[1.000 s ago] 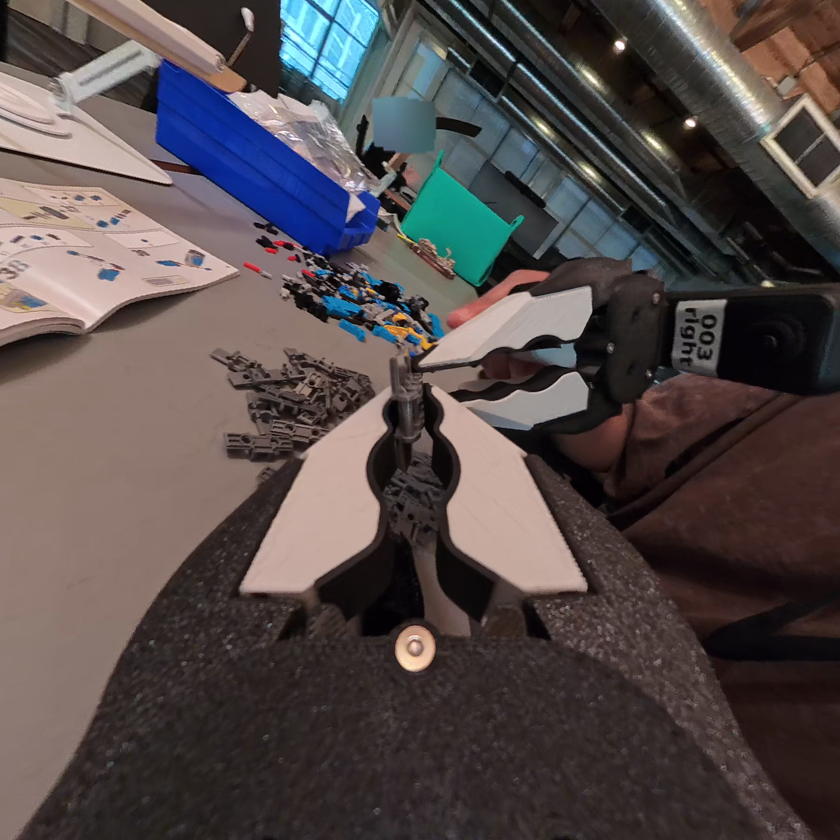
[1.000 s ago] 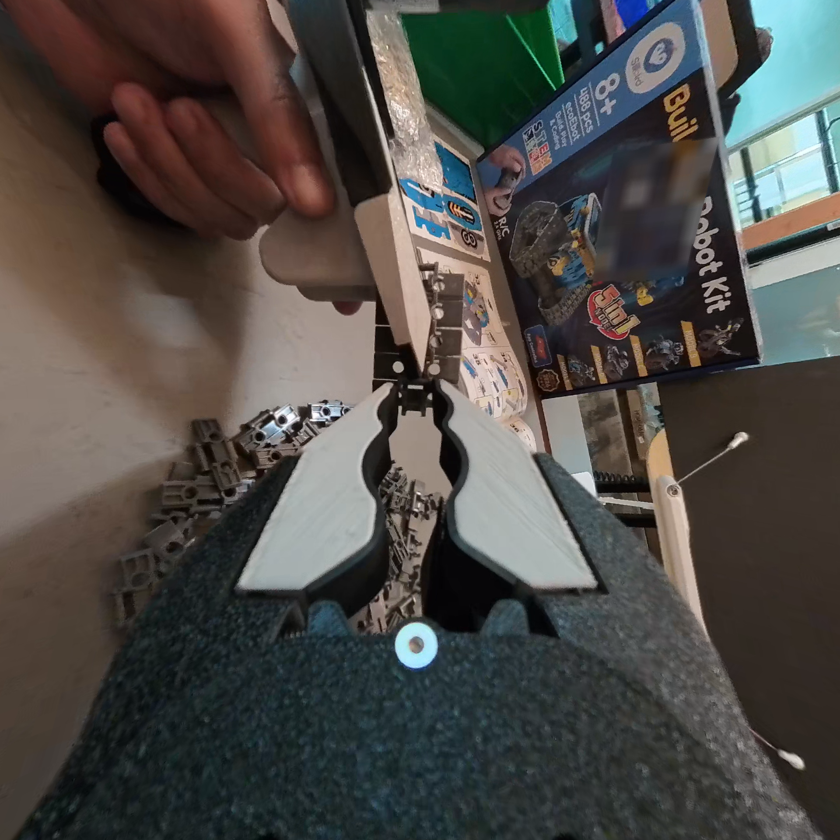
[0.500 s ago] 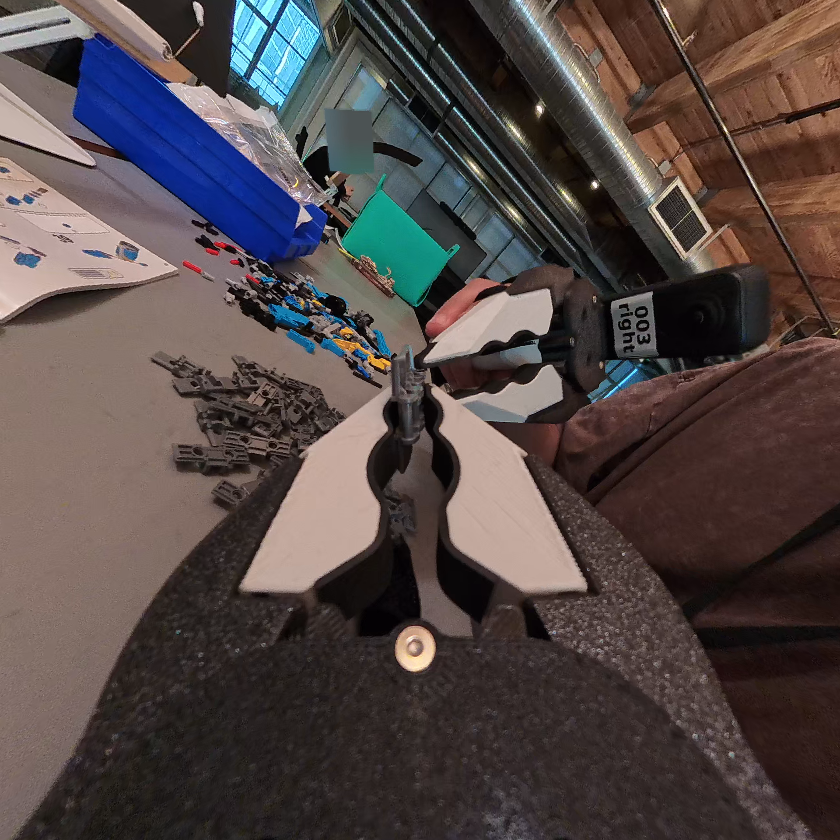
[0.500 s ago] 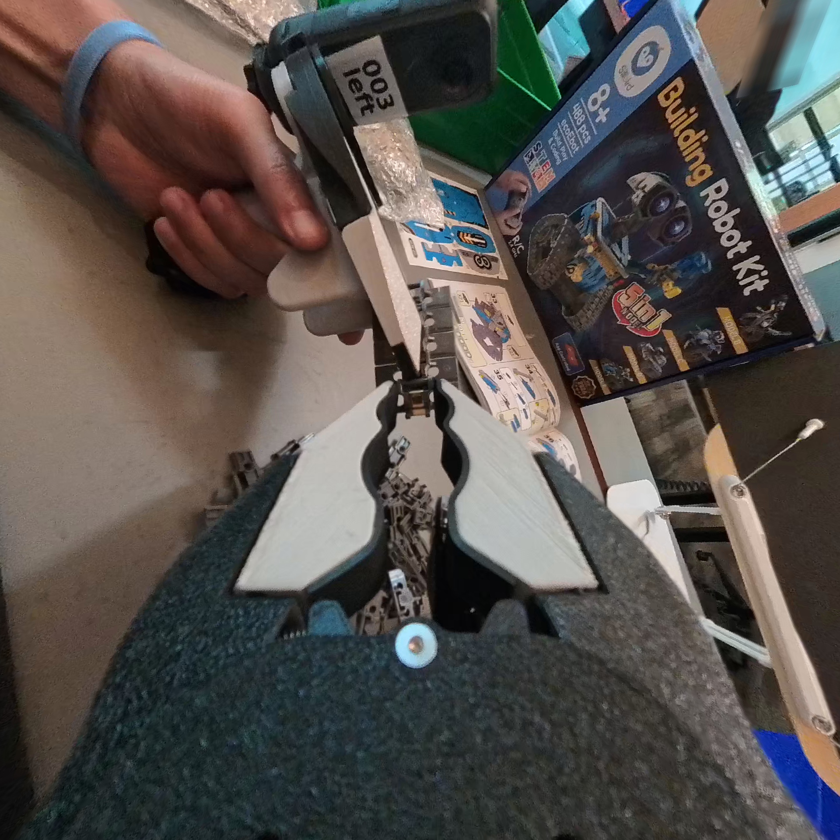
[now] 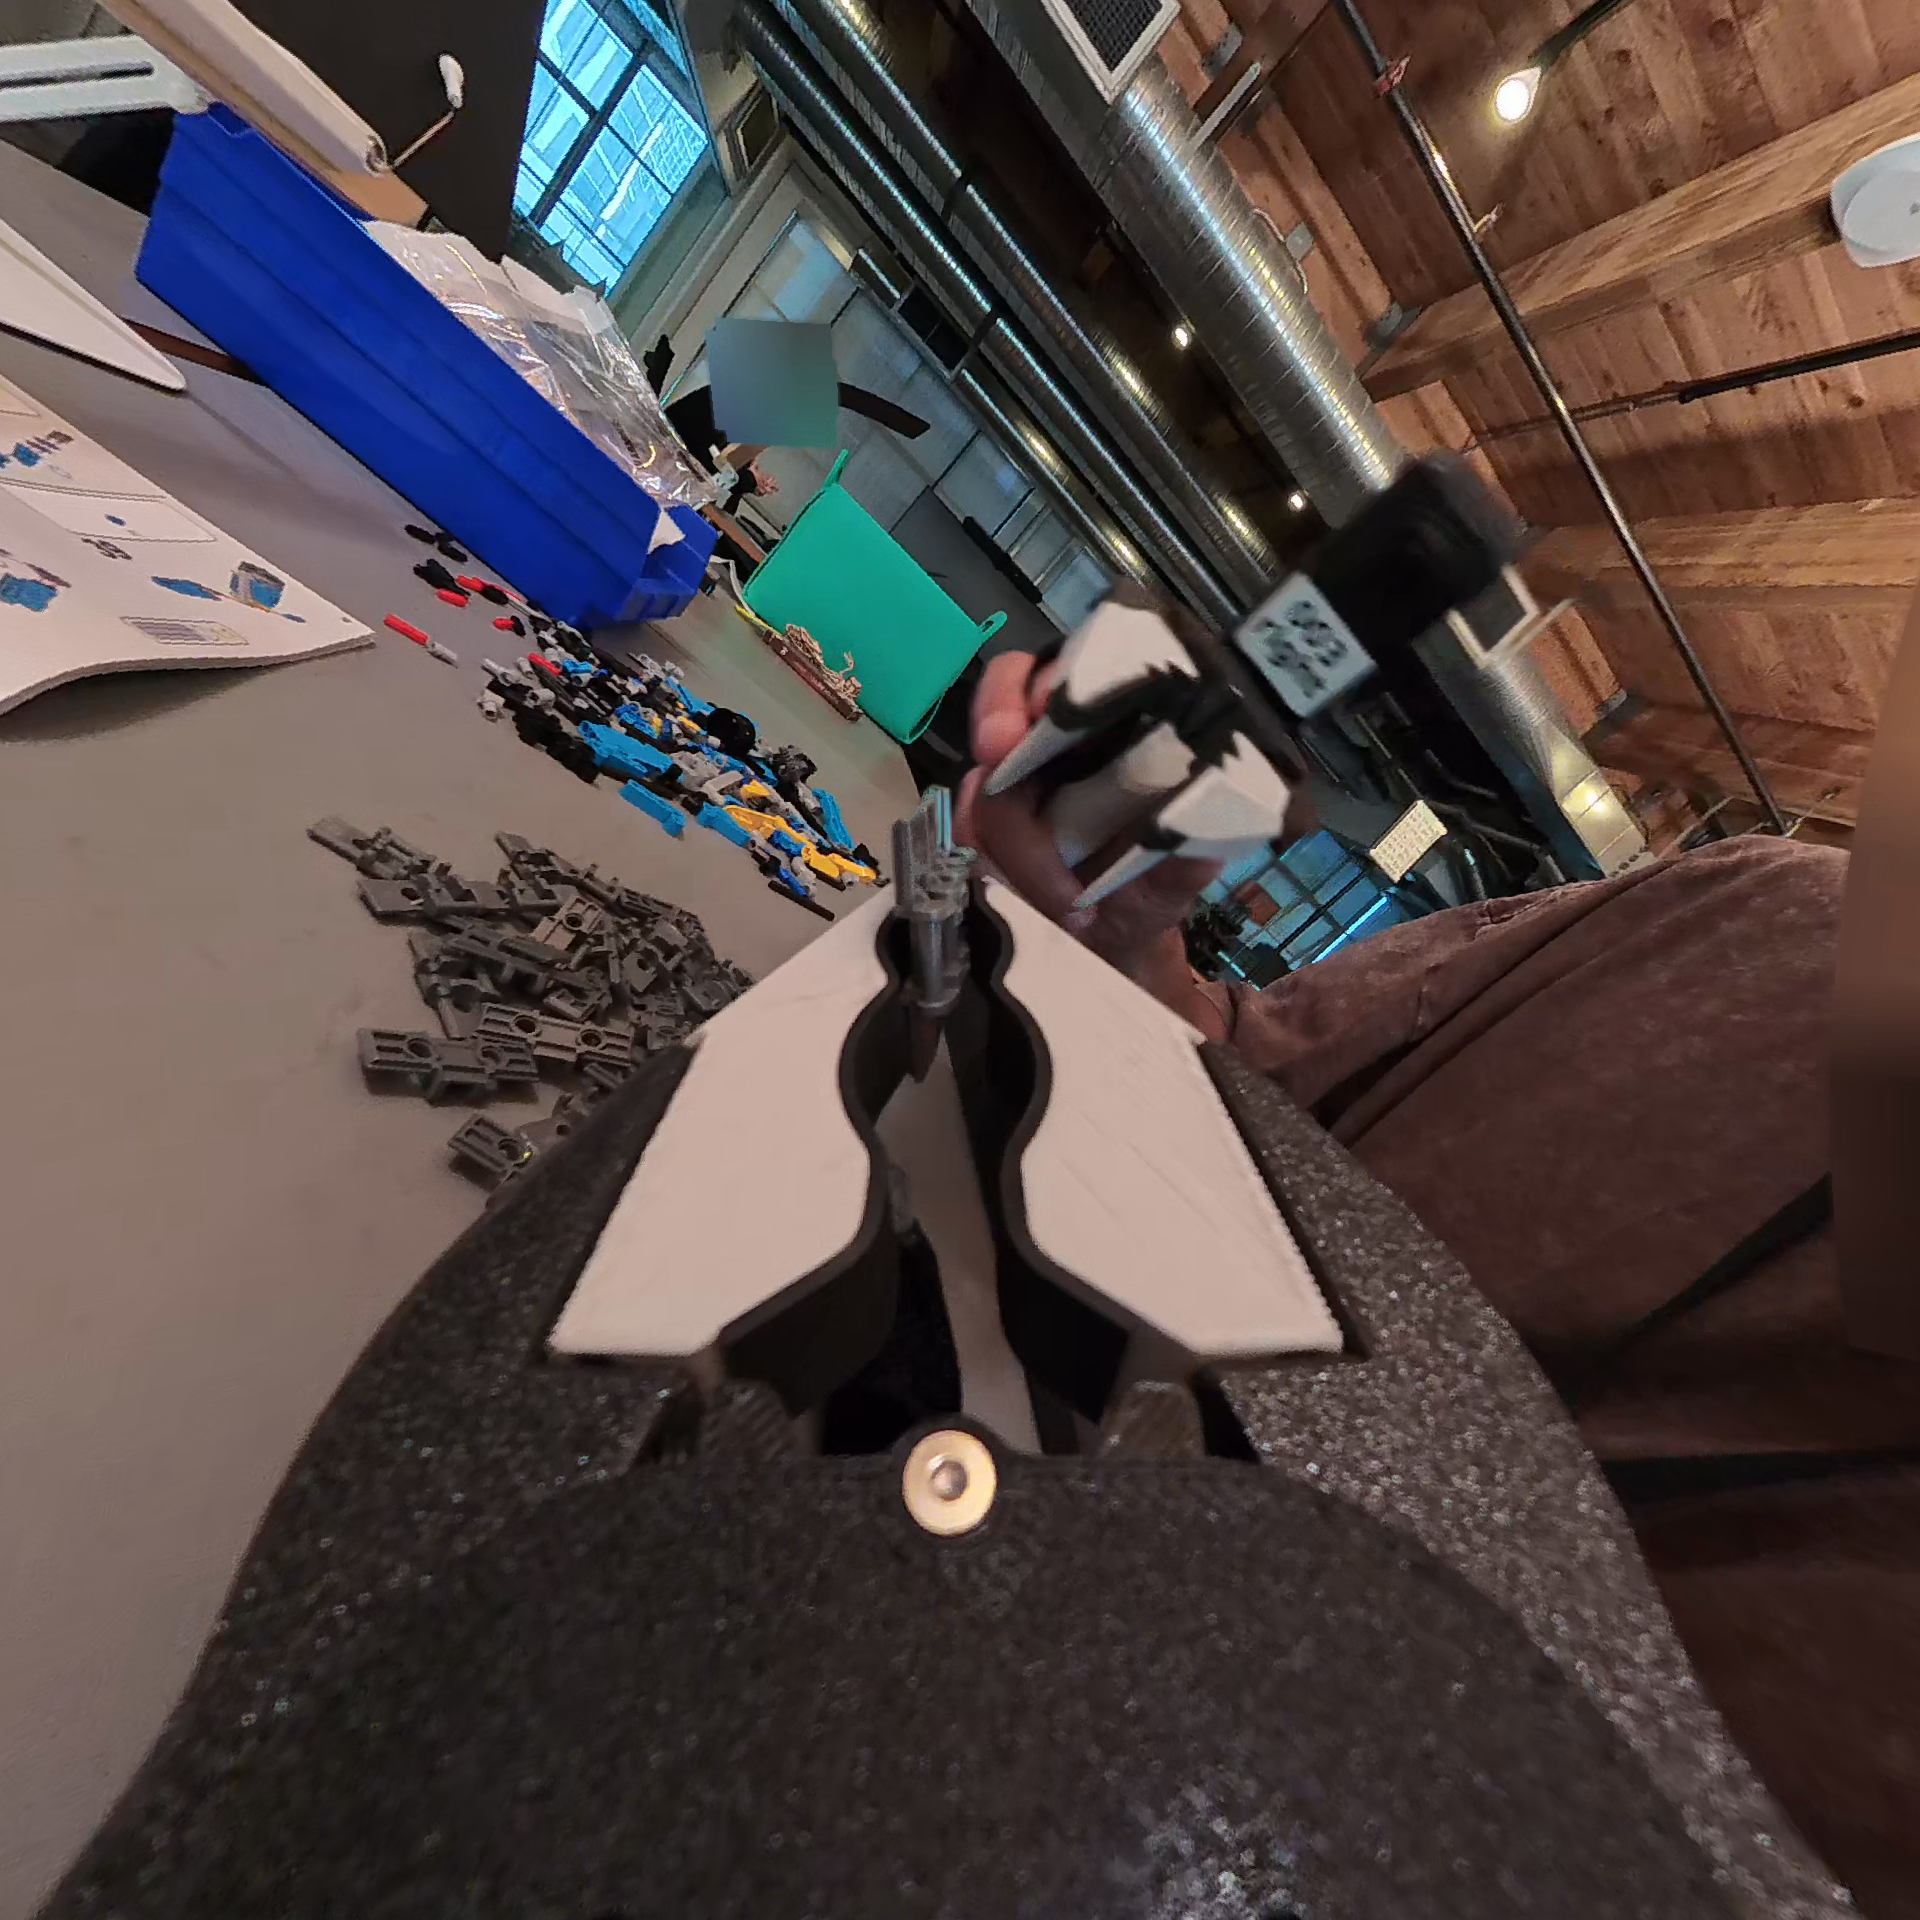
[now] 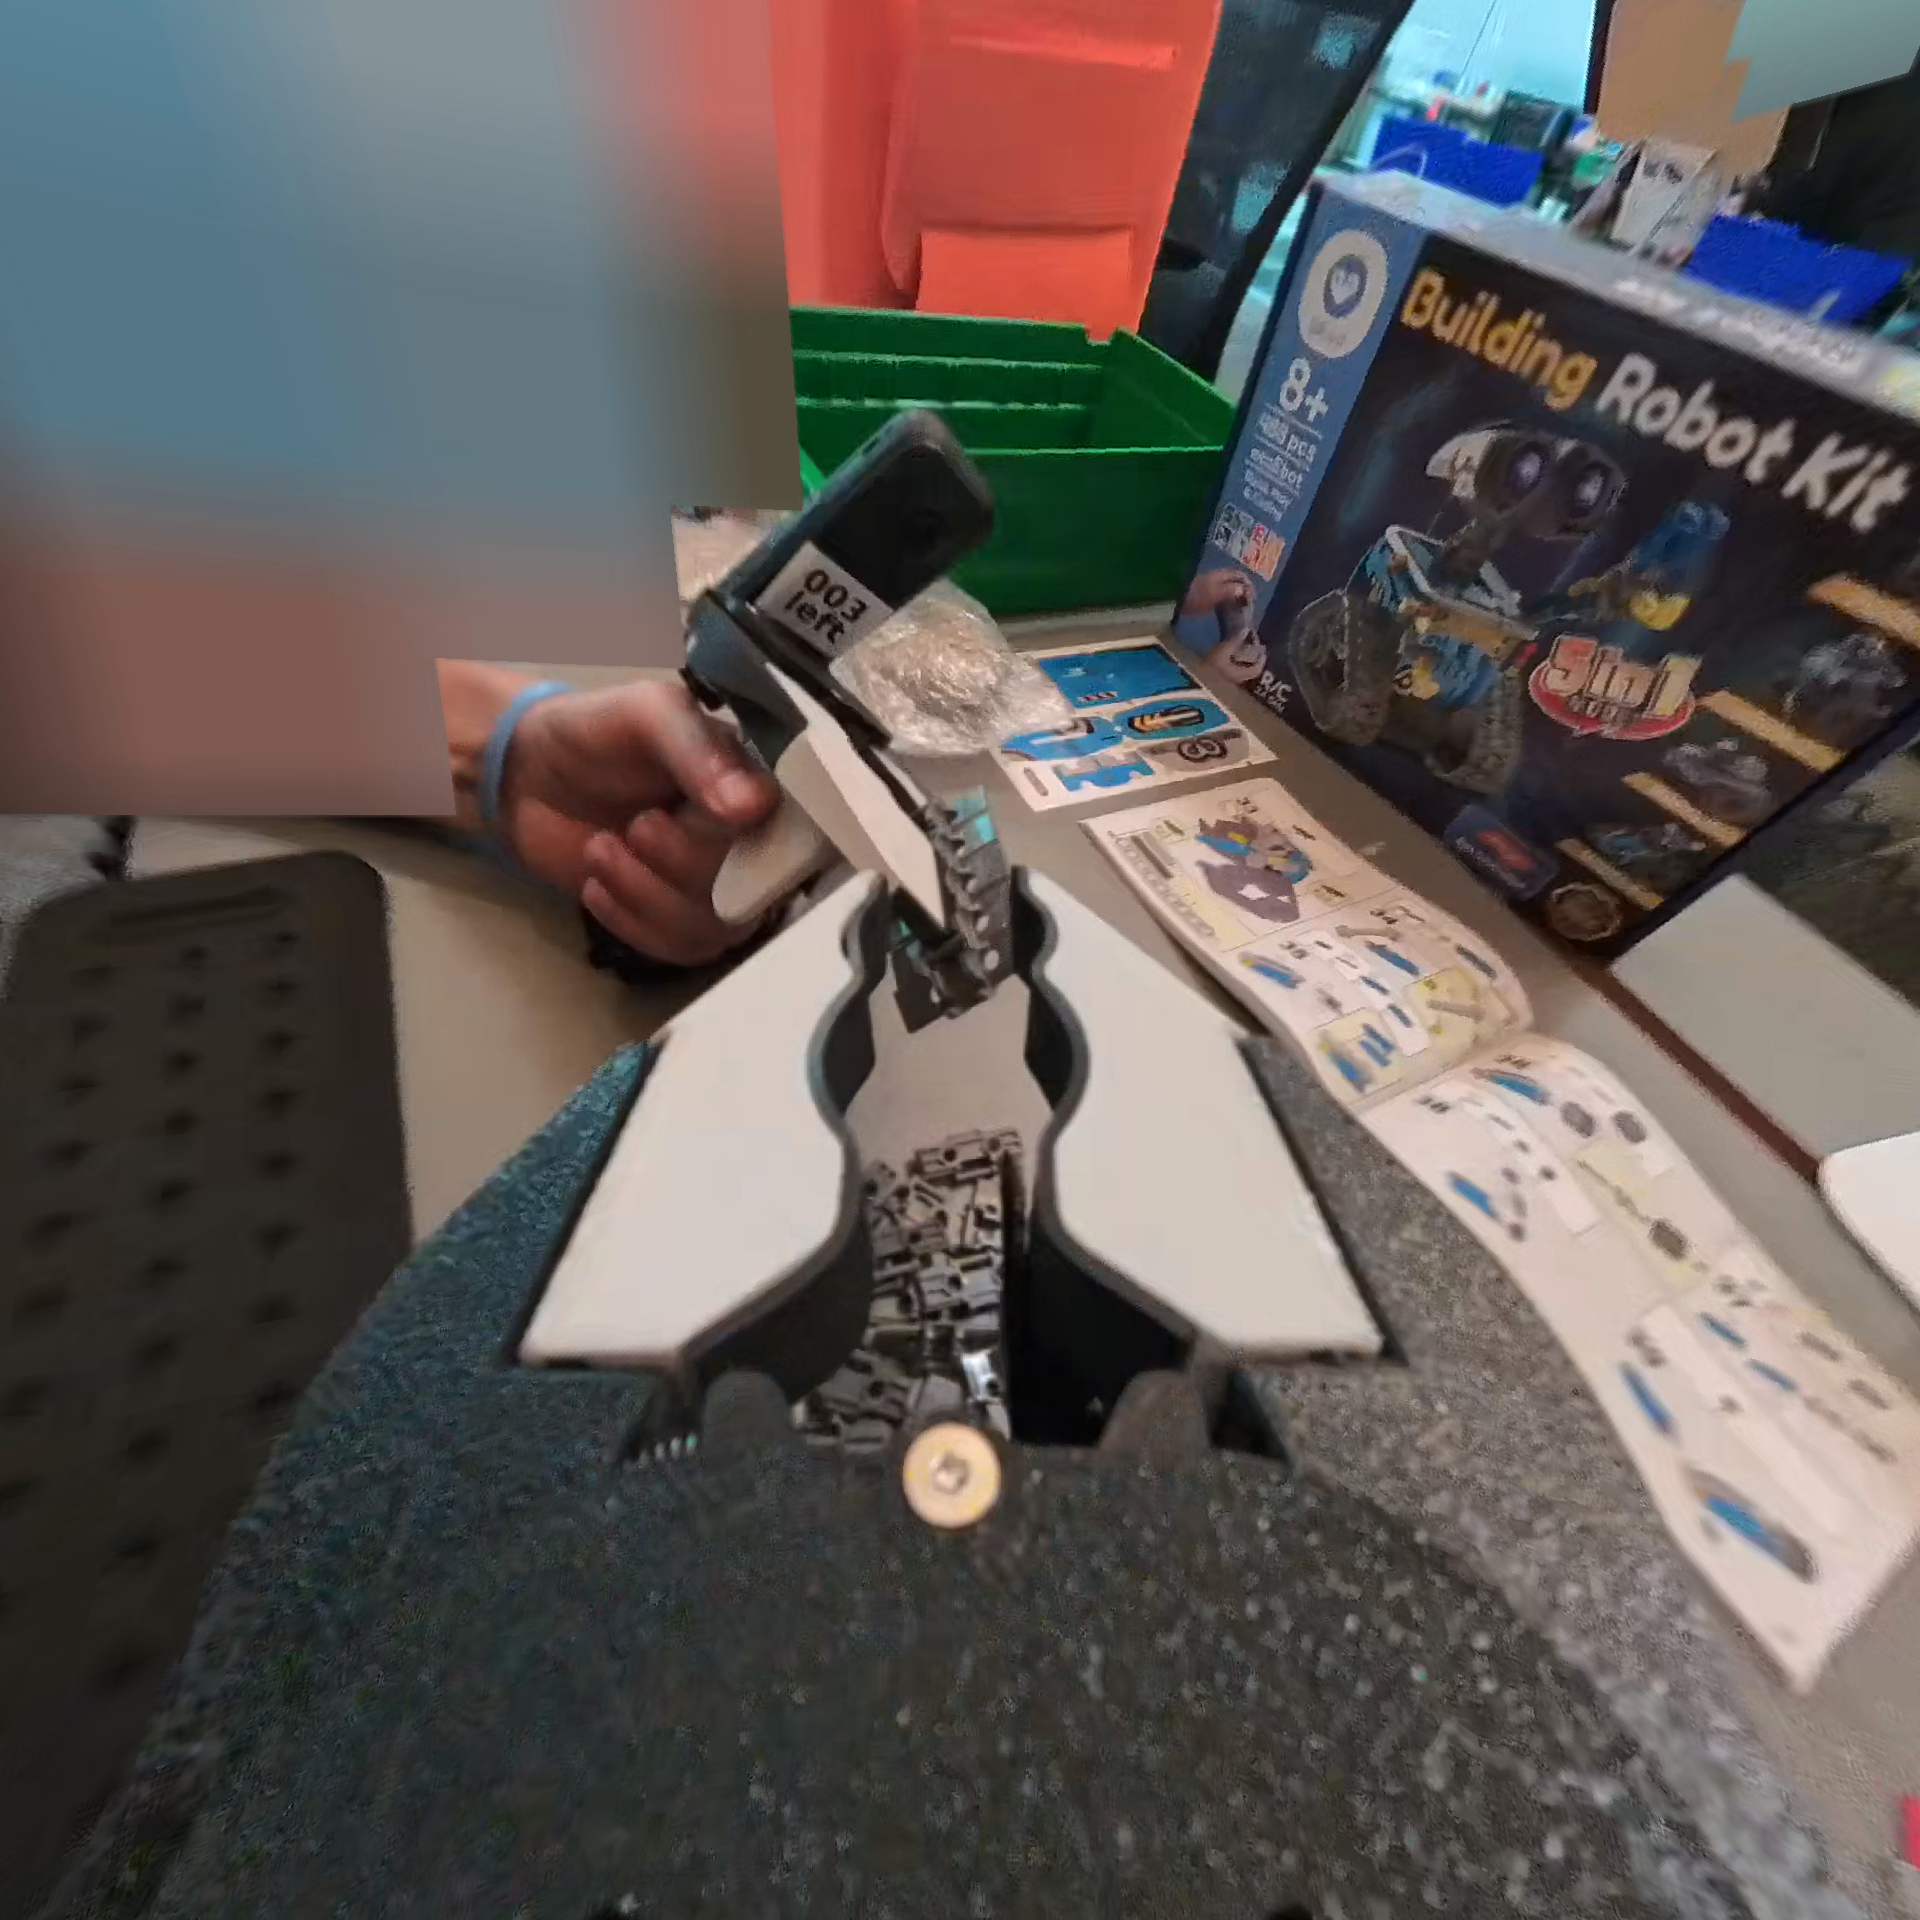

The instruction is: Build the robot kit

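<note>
My left gripper (image 5: 935, 904) is shut on a short strip of joined grey track links (image 5: 928, 883) and holds it upright above the grey table (image 5: 208, 1143). My right gripper (image 5: 1039, 842) is open and empty, just right of and beyond the strip. In the right wrist view my right gripper (image 6: 945, 904) has its jaws apart. The left gripper (image 6: 930, 909) and the strip (image 6: 971, 894) show between them. A pile of loose grey links (image 5: 520, 966) lies on the table and shows under the right fingers (image 6: 935, 1247).
Small blue, yellow and black parts (image 5: 675, 738) lie beyond the grey pile. A blue bin (image 5: 395, 364) and a green bin (image 6: 997, 436) stand at the back. An open instruction booklet (image 6: 1351, 935), a sticker sheet (image 6: 1122, 727) and a kit box (image 6: 1558, 571) lie right. A black mat (image 6: 177, 1091) lies left. Both grippers' tips are close together, under 4 cm apart.
My right gripper has opened, let go of the link at the strip's end and drawn back. My left gripper still holds the strip. Both views have swung.
</note>
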